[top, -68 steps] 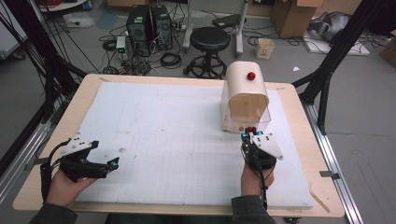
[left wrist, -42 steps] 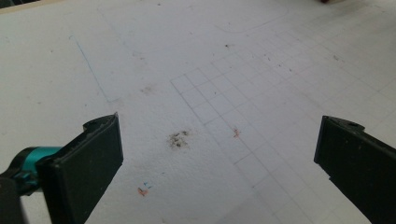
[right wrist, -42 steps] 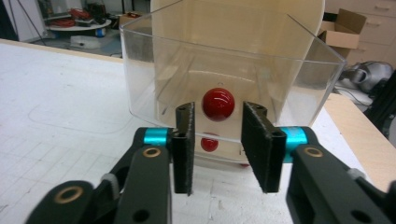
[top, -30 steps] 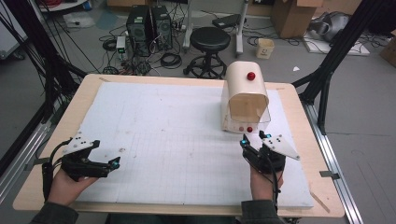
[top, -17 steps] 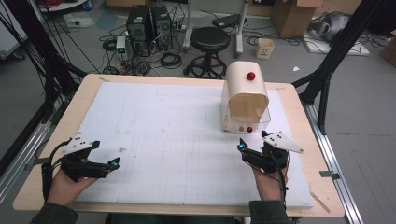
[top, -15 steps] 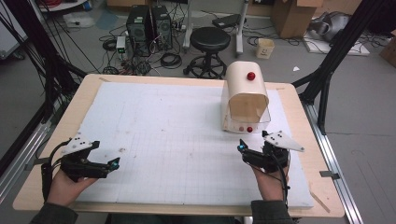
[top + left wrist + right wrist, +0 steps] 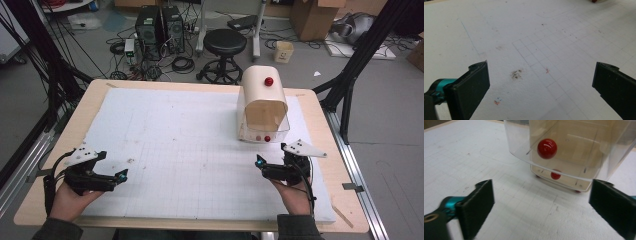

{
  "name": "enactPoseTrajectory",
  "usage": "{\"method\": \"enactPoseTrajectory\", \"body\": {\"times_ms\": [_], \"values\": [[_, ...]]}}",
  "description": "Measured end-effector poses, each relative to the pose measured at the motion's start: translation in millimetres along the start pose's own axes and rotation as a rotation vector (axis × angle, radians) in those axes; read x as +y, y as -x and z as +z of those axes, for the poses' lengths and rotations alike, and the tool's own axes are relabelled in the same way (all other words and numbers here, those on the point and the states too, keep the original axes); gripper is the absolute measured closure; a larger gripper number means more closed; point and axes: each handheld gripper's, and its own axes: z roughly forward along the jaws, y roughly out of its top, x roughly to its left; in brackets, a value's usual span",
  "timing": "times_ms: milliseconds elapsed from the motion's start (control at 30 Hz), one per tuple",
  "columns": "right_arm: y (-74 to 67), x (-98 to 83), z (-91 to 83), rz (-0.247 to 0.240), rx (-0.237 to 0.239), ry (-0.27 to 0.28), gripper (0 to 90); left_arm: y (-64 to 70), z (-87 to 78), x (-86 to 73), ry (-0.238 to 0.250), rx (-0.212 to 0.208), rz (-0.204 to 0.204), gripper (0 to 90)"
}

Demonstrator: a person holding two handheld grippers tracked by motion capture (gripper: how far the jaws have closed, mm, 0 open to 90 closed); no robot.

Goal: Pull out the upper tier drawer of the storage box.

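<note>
My right gripper has just been opening its jaws wide, with nothing between them. Just ahead stands the box with a clear curved lid, its red knob facing me. My left gripper gapes wide over the white mat.

From my remote seat I see a grey floor beyond the wooden desk. A black round stool stands near two dark computer towers amid tangled cables. Cardboard boxes sit farther back; black frame legs flank the desk.
</note>
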Motion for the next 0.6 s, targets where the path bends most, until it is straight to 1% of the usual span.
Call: {"method": "enactPoseTrajectory", "body": {"times_ms": [33,67,133,200,233,400,500,600], "values": [[1.1,-0.6,0.0,-0.001,0.002,-0.003,1.6,0.3,0.3,-0.3,0.0,-0.002,-0.001,1.7],[2.5,-1.9,-0.6,0.009,0.01,-0.007,1.6,0.4,0.4,-0.4,-0.001,-0.003,-0.001,1.7],[3.6,-2.6,-0.9,0.006,0.012,-0.008,1.6,0.3,0.5,-0.8,-0.002,-0.005,0.002,1.7],[5.3,-4.1,-1.4,0.002,0.019,-0.011,1.6,0.3,0.6,-1.2,0.0,-0.008,-0.003,1.7],[6.5,-5.5,-1.9,0.001,0.022,-0.02,1.6,0.1,0.6,-1.5,0.0,-0.009,-0.003,1.7],[9.7,-9.3,-2.5,-0.006,0.017,-0.025,1.6,-0.6,0.5,-2.4,0.0,-0.012,-0.003,1.7],[11.5,-13.0,-3.7,0.005,0.017,-0.029,1.6,-0.9,0.4,-3.0,0.0,-0.015,-0.003,1.7],[12.9,-15.1,-5.1,0.004,0.018,-0.033,1.6,-0.8,0.7,-3.7,-0.001,-0.018,-0.006,1.7]]}}
